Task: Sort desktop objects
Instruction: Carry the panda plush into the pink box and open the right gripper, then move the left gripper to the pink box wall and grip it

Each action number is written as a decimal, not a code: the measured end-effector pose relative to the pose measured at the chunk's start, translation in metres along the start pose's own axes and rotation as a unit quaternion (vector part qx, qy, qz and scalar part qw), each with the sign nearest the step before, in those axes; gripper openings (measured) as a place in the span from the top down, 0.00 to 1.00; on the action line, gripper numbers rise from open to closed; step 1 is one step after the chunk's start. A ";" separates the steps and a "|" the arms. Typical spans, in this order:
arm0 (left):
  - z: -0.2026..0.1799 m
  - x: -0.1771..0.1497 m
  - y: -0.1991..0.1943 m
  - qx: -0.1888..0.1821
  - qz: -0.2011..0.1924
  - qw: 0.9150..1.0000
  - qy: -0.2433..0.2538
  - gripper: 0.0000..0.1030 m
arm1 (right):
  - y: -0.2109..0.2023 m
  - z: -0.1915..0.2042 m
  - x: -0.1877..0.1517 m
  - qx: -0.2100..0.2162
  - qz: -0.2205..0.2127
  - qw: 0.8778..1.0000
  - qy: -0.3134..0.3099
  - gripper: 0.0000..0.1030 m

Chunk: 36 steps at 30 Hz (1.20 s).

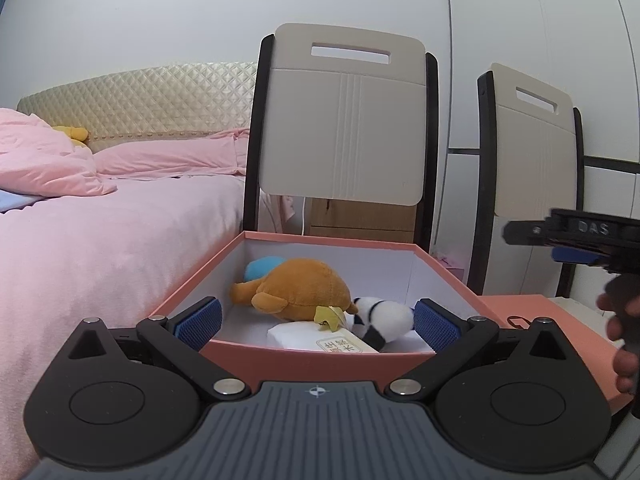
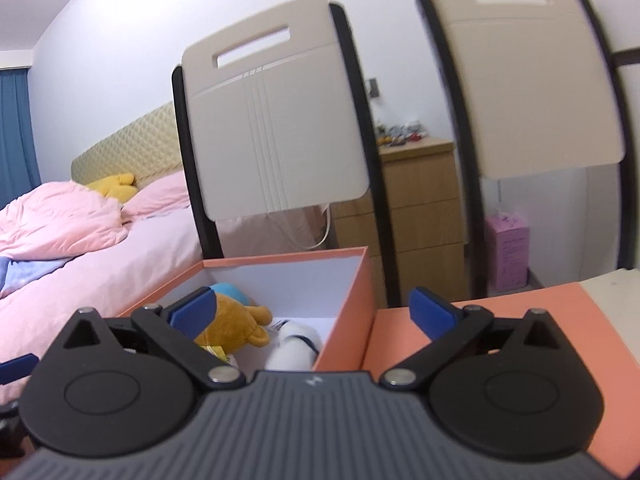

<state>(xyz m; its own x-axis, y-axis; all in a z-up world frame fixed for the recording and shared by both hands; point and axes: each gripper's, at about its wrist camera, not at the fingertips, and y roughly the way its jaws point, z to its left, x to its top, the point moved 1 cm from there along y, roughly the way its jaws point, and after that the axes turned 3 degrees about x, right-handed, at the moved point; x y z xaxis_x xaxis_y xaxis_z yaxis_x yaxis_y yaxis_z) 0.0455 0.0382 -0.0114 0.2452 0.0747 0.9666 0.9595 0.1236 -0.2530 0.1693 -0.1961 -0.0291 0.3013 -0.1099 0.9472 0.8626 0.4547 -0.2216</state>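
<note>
An open salmon-pink box (image 1: 304, 360) with white inner walls holds an orange plush (image 1: 304, 286) lying on a blue plush (image 1: 260, 268), a white and black panda plush (image 1: 384, 318) and a white packet with printed characters (image 1: 340, 344). My left gripper (image 1: 318, 326) is open and empty, just above the box's near wall. My right gripper (image 2: 312, 312) is open and empty, over the box's right wall (image 2: 348, 316), with the orange plush (image 2: 232, 322) and the panda plush (image 2: 292, 346) below it. The right gripper also shows at the right edge of the left wrist view (image 1: 568, 240).
The box's salmon lid (image 2: 500, 320) lies flat to the right of the box. Two beige chair backs (image 1: 344, 120) (image 2: 532, 68) stand behind. A bed with pink bedding (image 1: 100, 240) lies at the left. A wooden drawer unit (image 2: 420, 220) stands behind the chairs.
</note>
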 end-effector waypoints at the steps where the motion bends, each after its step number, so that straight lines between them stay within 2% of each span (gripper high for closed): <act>1: -0.001 0.000 0.000 -0.001 0.000 1.000 0.001 0.00 | -0.008 0.002 -0.002 -0.009 -0.006 1.000 -0.009 0.00; 4: -0.003 -0.001 -0.001 -0.002 -0.002 1.000 0.005 0.00 | -0.030 0.005 -0.011 -0.016 -0.018 0.999 -0.028 0.00; 12: -0.008 -0.002 -0.001 -0.004 -0.003 1.000 0.008 0.00 | -0.074 -0.003 -0.034 -0.025 -0.023 0.999 -0.014 0.00; 17: -0.010 -0.003 -0.002 -0.008 -0.004 1.000 0.013 0.00 | -0.091 -0.003 -0.037 -0.030 -0.032 0.999 -0.017 0.00; 21: -0.012 -0.004 -0.001 -0.020 0.004 1.000 0.007 0.00 | -0.094 -0.007 -0.043 -0.038 -0.024 0.999 -0.025 0.00; 24: -0.016 -0.006 -0.004 -0.031 0.009 0.999 0.002 0.00 | -0.098 -0.017 -0.045 -0.046 -0.021 0.999 -0.008 0.00; 26: -0.021 -0.011 -0.009 -0.044 0.017 0.999 0.001 0.00 | -0.102 -0.021 -0.043 -0.050 -0.027 0.998 0.002 0.00; 31: -0.029 -0.031 -0.020 -0.094 0.054 0.994 -0.021 0.01 | -0.120 -0.018 -0.042 -0.041 -0.038 0.998 -0.018 0.00; 34: -0.033 -0.039 -0.015 -0.120 0.093 0.987 -0.043 0.13 | -0.133 -0.020 -0.042 -0.038 -0.052 0.998 -0.019 0.00; 36: -0.035 -0.045 -0.008 -0.142 0.124 0.980 -0.069 0.22 | -0.141 -0.023 -0.044 -0.046 -0.056 0.997 -0.009 0.00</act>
<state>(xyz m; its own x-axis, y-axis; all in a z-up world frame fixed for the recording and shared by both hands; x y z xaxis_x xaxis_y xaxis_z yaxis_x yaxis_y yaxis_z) 0.0321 -0.0011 -0.0517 0.4738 0.2029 0.8569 0.8772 -0.1949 -0.4388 0.0443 -0.2759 -0.0451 0.1949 -0.1382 0.9710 0.9244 0.3570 -0.1348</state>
